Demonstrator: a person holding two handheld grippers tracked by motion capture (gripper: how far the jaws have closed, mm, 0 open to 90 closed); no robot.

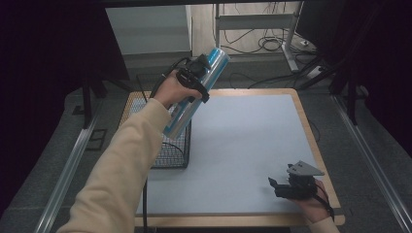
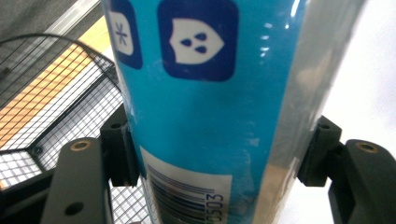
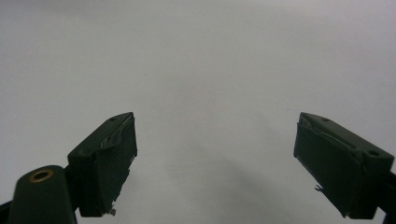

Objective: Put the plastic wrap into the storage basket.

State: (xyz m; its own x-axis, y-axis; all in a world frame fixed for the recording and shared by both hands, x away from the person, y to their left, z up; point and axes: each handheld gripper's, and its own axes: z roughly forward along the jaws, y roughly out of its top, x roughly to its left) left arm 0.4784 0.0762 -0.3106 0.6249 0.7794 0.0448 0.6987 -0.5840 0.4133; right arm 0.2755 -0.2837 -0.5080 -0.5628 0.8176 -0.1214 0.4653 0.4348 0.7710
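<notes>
Two grippers are working: the left gripper (image 1: 197, 77) is clamping a tilted blue can (image 1: 194, 97) above the wire basket (image 1: 172, 150) at far left, while the right gripper (image 1: 286, 187) is resting wide open, empty, near right.

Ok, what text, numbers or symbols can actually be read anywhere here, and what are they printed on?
"0503": the end of the digits beside the barcode on the blue can; the rest are cut off.
No words: a white shield with three drops on a dark blue square on the can.
No words: a snowflake-like sign on a second square, partly cut off.
Nothing else is readable.
</notes>
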